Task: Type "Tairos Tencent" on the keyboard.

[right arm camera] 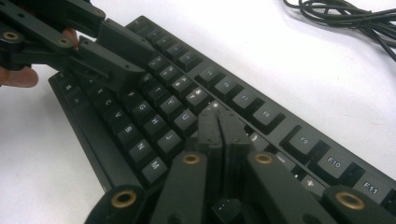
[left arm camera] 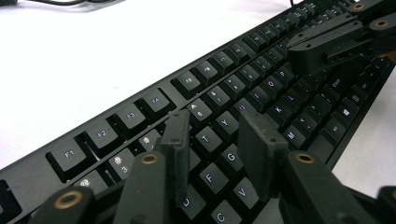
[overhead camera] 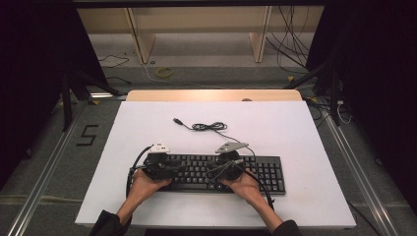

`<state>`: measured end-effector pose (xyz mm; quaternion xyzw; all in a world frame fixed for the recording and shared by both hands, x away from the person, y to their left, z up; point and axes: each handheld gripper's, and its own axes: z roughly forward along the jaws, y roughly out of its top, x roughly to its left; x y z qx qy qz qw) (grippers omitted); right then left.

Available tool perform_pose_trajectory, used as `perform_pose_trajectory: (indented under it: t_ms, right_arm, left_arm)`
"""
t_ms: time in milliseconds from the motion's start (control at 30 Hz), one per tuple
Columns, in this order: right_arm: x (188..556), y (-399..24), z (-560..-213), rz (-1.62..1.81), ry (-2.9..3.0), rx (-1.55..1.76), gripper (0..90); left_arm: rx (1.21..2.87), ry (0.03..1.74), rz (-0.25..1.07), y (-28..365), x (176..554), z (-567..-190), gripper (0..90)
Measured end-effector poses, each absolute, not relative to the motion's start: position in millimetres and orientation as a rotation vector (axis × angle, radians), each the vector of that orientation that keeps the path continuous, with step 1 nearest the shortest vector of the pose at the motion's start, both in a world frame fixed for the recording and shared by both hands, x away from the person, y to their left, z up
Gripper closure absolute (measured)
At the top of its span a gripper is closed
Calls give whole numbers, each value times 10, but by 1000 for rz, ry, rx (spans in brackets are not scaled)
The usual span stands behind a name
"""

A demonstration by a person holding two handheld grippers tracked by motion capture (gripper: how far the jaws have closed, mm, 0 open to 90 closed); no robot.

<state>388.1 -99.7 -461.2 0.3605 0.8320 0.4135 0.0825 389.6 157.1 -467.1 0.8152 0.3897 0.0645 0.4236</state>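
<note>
Left gripper (left arm camera: 218, 154) jaws apart above the letter keys, right gripper (right arm camera: 219, 130) jaws closed together over the middle keys, flat black plastic rectangular keyboard (overhead camera: 265, 169) lying lengthwise across the near part of the white table (overhead camera: 295, 132), function row facing away from the person, its black cable (overhead camera: 209, 127) coiled just beyond.

Keyboard (left arm camera: 261, 93) runs past the frame edges in both gripper views (key legends in the high view are illegible).

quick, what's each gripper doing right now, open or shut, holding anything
Left gripper: jaws open, nothing between them, over the keyboard keys.
Right gripper: jaws shut together, holding nothing, tips over the keyboard.
</note>
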Motion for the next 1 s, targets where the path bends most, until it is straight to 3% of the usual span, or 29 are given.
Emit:
perform_pose_trajectory:
  t_ms: [433, 1000]
  right_arm:
    - [3884, -993, -4614, 1236, 2488, 1073, 900]
    - [3955, -920, -4732, 1167, 2506, 1102, 900]
  left_arm:
    - [2019, 986, 149, 1598, 3888, -4662, 479]
    - [1984, 1004, 145, 1685, 3870, -4630, 426]
